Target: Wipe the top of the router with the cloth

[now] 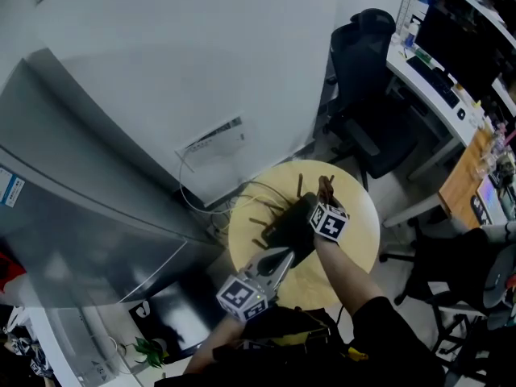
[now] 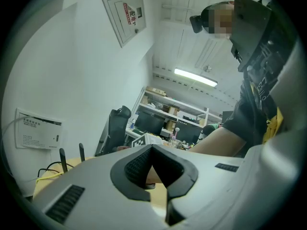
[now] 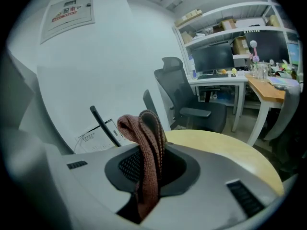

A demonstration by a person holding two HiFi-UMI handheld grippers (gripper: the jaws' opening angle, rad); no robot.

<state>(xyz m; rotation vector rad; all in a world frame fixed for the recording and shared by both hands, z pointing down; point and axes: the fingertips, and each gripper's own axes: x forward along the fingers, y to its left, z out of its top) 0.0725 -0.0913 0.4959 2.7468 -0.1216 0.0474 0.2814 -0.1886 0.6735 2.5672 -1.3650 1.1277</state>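
Head view: we see a round yellow worktop (image 1: 355, 240) with the black router (image 1: 289, 226) lying on it, antennas pointing toward the wall. The left gripper (image 1: 282, 260) reaches in from below, its tip over the router's near edge. The right gripper (image 1: 326, 200) sits over the router's far side, with a bit of brown cloth (image 1: 325, 185) showing at its tip. A dark office chair (image 1: 363, 95) stands beyond the worktop.

Left gripper view: we note the jaws pressed together with nothing between them. Two router antennas (image 2: 62, 159) stick up at left, and the right gripper's marker cube (image 2: 144, 139) shows just past the jaws.

Right gripper view: we log the jaws pinching the cloth (image 3: 146, 147), which rises in a folded loop above them and hangs down between them. One antenna (image 3: 103, 123) slants up behind, and the worktop (image 3: 225, 150) spreads to the right.
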